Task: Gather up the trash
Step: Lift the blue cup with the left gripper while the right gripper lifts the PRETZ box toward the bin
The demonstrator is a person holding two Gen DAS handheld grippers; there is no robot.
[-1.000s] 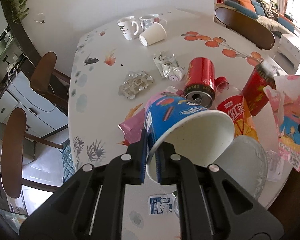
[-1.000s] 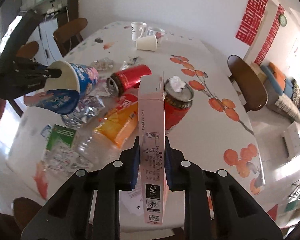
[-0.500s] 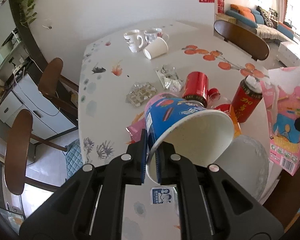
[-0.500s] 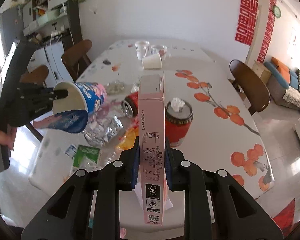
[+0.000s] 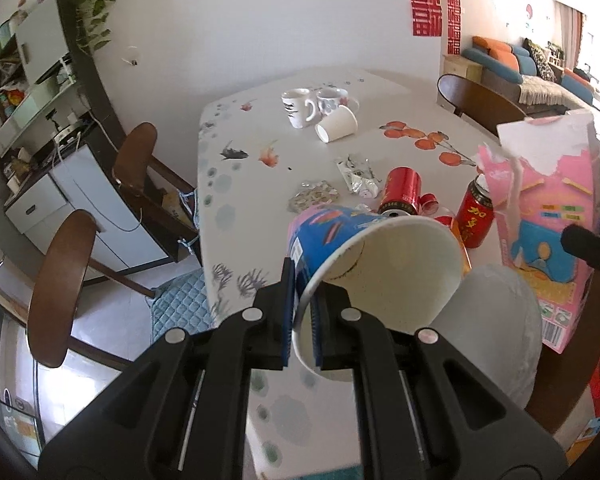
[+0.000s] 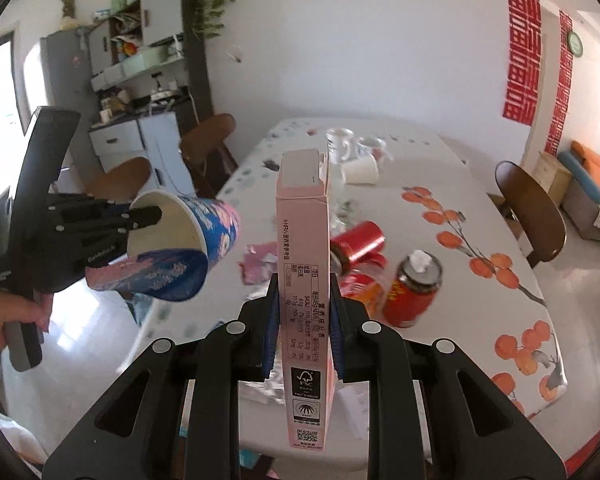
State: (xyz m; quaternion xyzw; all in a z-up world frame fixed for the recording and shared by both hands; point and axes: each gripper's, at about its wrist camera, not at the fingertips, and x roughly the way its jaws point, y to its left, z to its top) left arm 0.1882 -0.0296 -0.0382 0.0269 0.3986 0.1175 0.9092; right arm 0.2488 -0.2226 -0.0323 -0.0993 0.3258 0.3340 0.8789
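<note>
My left gripper (image 5: 303, 312) is shut on the rim of a blue and pink paper cup (image 5: 364, 256), held on its side above the near end of the table; its peeled lid (image 5: 496, 320) hangs below. The same cup (image 6: 188, 240) and left gripper (image 6: 150, 214) show at the left in the right wrist view. My right gripper (image 6: 302, 320) is shut on a tall pink carton (image 6: 304, 280), held upright in the air; its torn top (image 5: 548, 216) shows in the left wrist view. Two red cans (image 6: 414, 290) (image 6: 358, 244), one upright and one lying, remain on the table with foil wrappers (image 5: 314, 196).
A white table with printed fruit (image 6: 452, 184) carries two mugs (image 5: 300, 108) and a tipped white paper cup (image 5: 336, 124) at its far end. Wooden chairs (image 5: 60, 280) stand at the left and one chair (image 6: 532, 208) at the right. A person's hand (image 6: 4, 320) holds the left gripper.
Both grippers have risen and drawn back from the table with the cup and the carton in them. The table and its litter look smaller and farther off.
</note>
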